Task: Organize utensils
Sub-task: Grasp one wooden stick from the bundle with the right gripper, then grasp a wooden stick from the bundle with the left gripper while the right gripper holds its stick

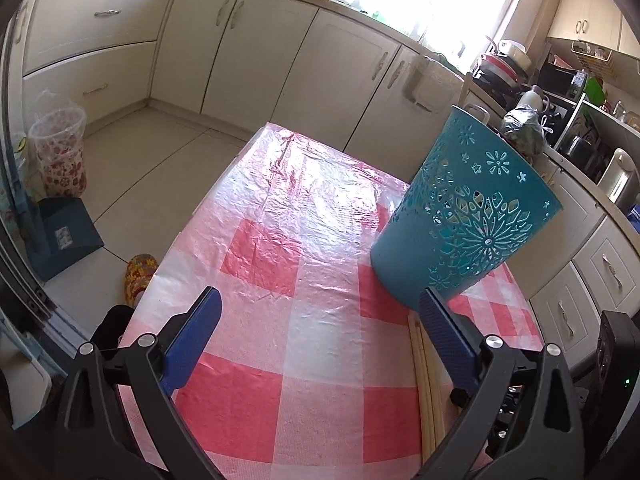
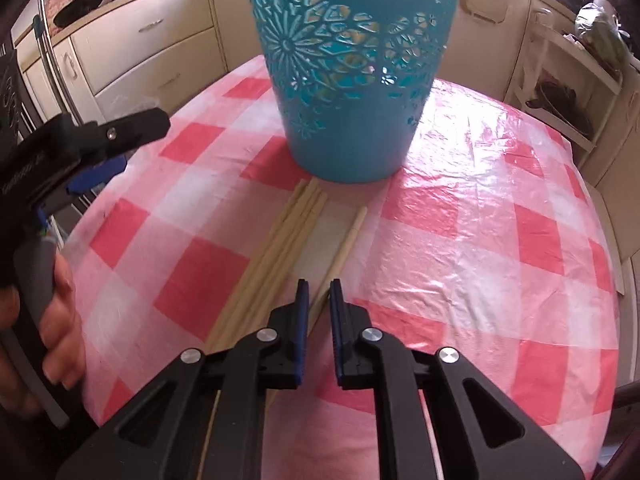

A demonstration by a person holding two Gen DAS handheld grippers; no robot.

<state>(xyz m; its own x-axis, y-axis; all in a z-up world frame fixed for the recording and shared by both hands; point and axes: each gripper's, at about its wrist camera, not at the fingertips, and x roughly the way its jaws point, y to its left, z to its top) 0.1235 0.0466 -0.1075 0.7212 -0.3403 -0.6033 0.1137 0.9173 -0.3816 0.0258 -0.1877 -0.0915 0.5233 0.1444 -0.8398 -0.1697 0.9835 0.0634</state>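
A teal cut-out basket [image 2: 348, 80] stands upright on the pink checked tablecloth [image 2: 480, 240]. In front of it lies a bundle of pale wooden chopsticks [image 2: 280, 248], with a single chopstick [image 2: 348, 236] apart to their right. My right gripper [image 2: 319, 300] is low over that single chopstick. Its blue pads stand close on either side of it, with a thin gap still showing. My left gripper [image 1: 320, 316] is wide open over bare cloth with nothing between its pads. The basket [image 1: 468, 216] sits just beyond its right finger and the chopsticks [image 1: 424, 372] lie beside it. A hand [image 2: 60, 300] holds the left gripper [image 2: 140, 148].
The table's left edge drops to a tiled floor with a clear plastic bin [image 1: 60, 152], a dark blue box [image 1: 64, 236] and a patterned slipper [image 1: 138, 276]. Cream cabinets [image 1: 248, 52] line the back wall. A cluttered counter [image 1: 580, 128] and a white shelf [image 2: 560, 80] stand to the right.
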